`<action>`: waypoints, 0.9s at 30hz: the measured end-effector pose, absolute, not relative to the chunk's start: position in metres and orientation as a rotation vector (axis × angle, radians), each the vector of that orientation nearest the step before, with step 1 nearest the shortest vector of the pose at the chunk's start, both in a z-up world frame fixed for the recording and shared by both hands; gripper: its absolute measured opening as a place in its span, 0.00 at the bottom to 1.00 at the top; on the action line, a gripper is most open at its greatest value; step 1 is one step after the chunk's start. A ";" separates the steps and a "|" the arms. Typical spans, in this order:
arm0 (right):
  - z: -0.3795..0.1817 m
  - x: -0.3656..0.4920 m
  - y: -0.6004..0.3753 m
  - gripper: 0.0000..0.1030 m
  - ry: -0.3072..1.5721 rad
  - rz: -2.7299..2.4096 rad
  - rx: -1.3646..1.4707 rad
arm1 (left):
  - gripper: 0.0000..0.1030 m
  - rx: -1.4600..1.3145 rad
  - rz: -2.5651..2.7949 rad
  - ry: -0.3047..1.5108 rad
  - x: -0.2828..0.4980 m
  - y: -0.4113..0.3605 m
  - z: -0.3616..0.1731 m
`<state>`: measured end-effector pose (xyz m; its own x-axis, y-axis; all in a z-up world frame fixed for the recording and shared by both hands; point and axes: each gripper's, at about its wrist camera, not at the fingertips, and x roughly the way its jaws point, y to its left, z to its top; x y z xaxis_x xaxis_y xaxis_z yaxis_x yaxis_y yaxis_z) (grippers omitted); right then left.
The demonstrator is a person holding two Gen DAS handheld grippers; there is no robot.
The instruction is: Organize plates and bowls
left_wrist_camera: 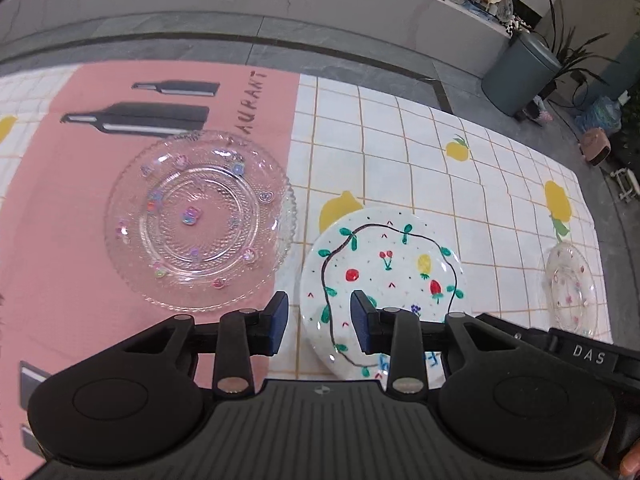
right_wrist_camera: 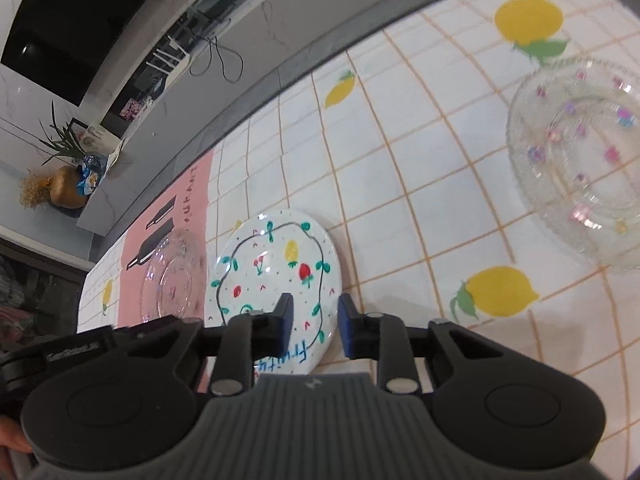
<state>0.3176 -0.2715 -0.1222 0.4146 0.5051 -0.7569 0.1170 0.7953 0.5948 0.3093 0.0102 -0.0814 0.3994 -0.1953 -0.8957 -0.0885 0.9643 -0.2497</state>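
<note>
A white plate painted with fruit lies flat on the tablecloth, between a large clear glass plate and a smaller clear glass dish. My left gripper points down at the white plate's left rim, which lies between its open jaws; the pads do not press on it. In the right wrist view my right gripper straddles the white plate's right rim in the same way, its jaws apart. There the large glass plate lies to the left and the glass dish at the far right.
The pink and white lemon-print tablecloth covers the table. Beyond its far edge run a grey floor strip and a low marble ledge. A grey bin and a plant stand at the back right. A gold vase sits on the ledge.
</note>
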 end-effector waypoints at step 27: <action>-0.148 0.329 -0.270 0.05 1.190 0.208 0.702 | 0.13 -0.367 -0.028 1.177 0.325 0.019 -0.114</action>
<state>0.3286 -0.2703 -0.1479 0.3818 0.5008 -0.7768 0.2072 0.7727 0.6000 0.3252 0.0192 -0.1144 0.3900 -0.2118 -0.8961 -0.1685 0.9403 -0.2956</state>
